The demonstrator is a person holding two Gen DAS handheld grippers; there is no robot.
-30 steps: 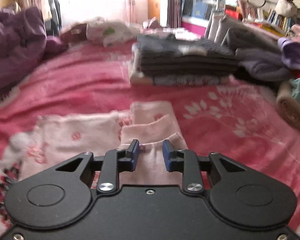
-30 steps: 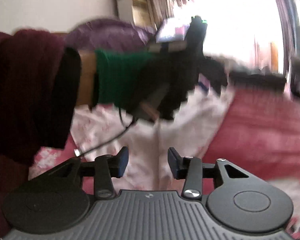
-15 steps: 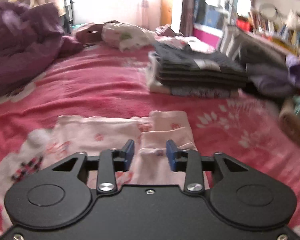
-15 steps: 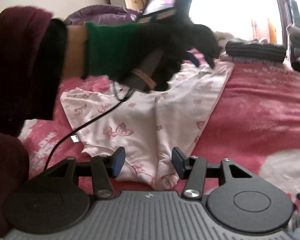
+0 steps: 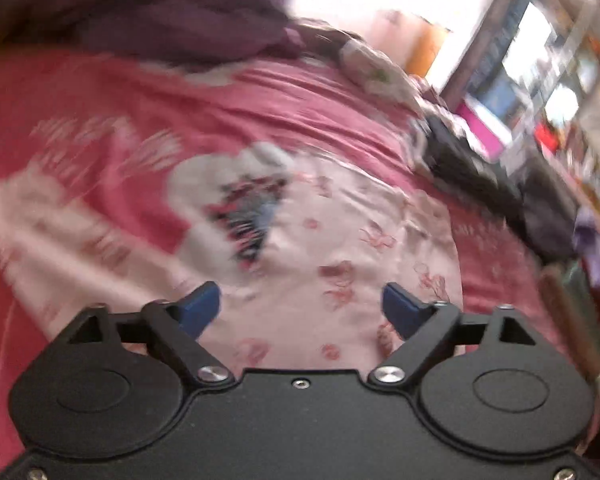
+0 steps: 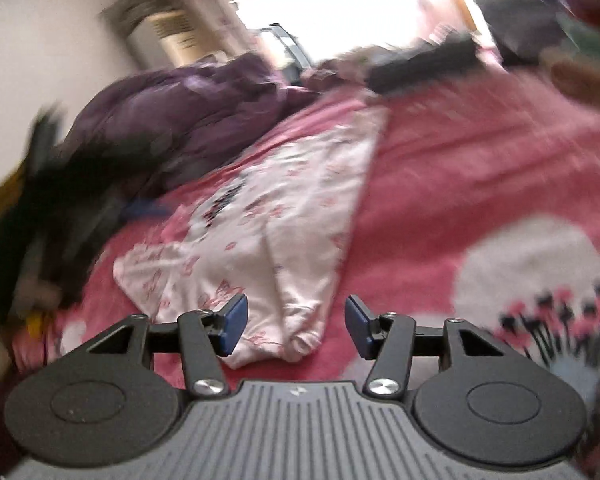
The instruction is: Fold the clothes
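Pale pink printed trousers lie flat on the red flowered bedspread, legs folded side by side. Their cuffs sit just ahead of my right gripper, whose jaws are opening with only cloth below them, nothing gripped. In the blurred left wrist view the same pink garment spreads under my left gripper, whose jaws are opening wide above the fabric without pinching it. The person's gloved hand with the left gripper shows as a dark blur at the left of the right wrist view.
A purple quilt is heaped at the head of the bed. A stack of folded dark clothes lies at the far right, with more garments and crowded shelves behind it. A bright window is beyond the bed.
My left gripper let its jaws spread wide, swung left along the trousers and rolled. The right gripper widened a little and rolled; the gloved hand moved out from in front of it to the left.
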